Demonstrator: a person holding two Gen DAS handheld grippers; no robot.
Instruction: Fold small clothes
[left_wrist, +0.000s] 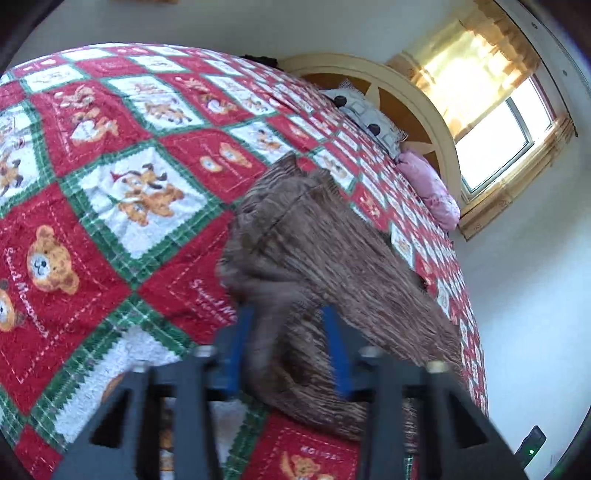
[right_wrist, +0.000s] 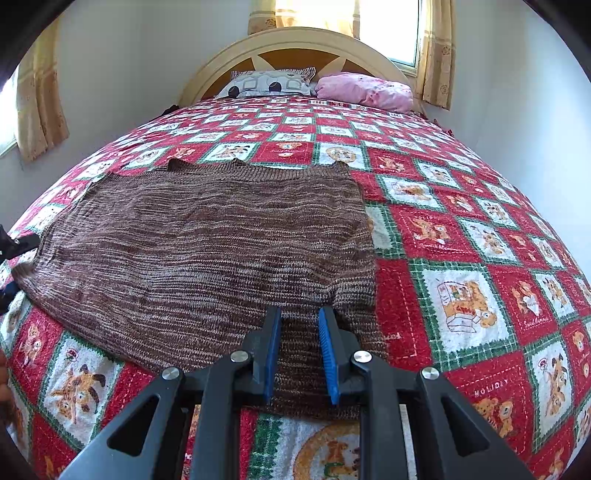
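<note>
A brown knitted garment lies spread flat on the red, white and green patchwork bedspread. In the left wrist view the garment is lifted and bunched at its near end, and my left gripper is shut on that bunched cloth between its blue pads; the view is motion-blurred. My right gripper stands over the garment's near right corner with its jaws apart and cloth lying between the blue pads. The left gripper shows as dark parts at the far left of the right wrist view.
A patterned grey pillow and a pink pillow lie against the arched wooden headboard. A curtained window is behind it. White walls run close along both sides of the bed.
</note>
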